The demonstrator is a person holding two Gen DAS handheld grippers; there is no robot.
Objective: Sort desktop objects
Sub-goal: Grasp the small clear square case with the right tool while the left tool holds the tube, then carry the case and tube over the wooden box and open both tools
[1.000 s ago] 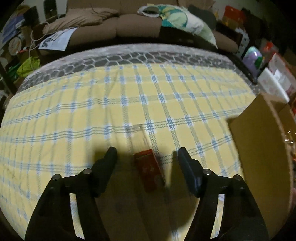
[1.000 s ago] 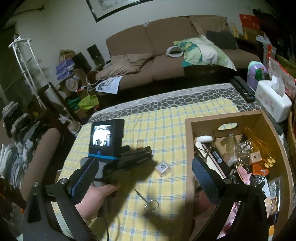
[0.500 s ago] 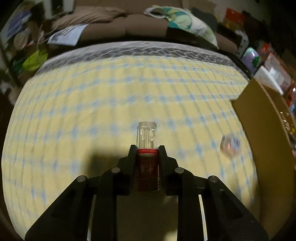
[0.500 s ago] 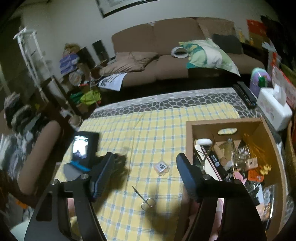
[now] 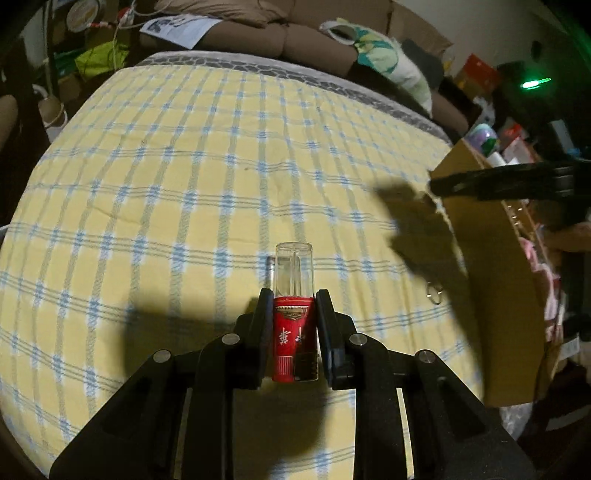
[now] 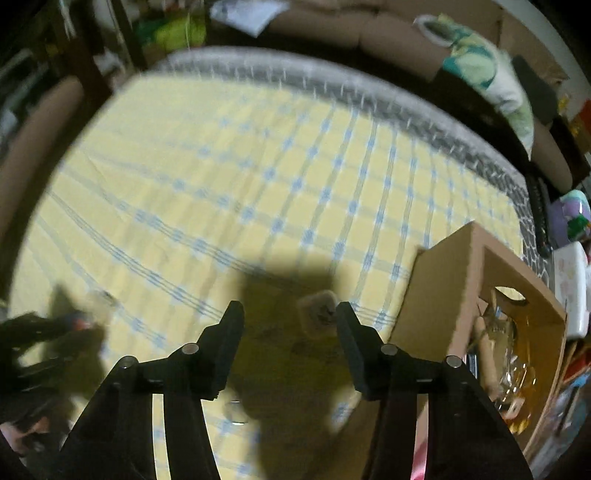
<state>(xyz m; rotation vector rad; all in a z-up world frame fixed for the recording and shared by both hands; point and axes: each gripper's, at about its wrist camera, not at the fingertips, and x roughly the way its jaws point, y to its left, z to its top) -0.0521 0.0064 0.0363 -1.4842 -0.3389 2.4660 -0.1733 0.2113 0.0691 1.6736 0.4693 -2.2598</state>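
My left gripper [image 5: 292, 314] is shut on a red tube with a clear cap [image 5: 293, 295] and holds it above the yellow checked tablecloth [image 5: 184, 166]. My right gripper [image 6: 290, 317] is open and empty, low over the cloth. A small square clear case [image 6: 318, 314] lies just inside its right finger, blurred. Small scissors [image 5: 434, 291] lie on the cloth near the cardboard box [image 5: 491, 280]. The box [image 6: 443, 295] is at the right in the right wrist view, holding several small items.
A brown sofa [image 5: 280, 33] with a pillow [image 5: 391, 62] stands beyond the table. A white tissue box [image 6: 570, 288] and a remote [image 6: 539, 214] sit at the right edge. Clutter fills the floor at the left.
My left gripper closed on the red tube and lifted it off the cloth. My right gripper dropped down towards the small square case, which now sits between its fingers.
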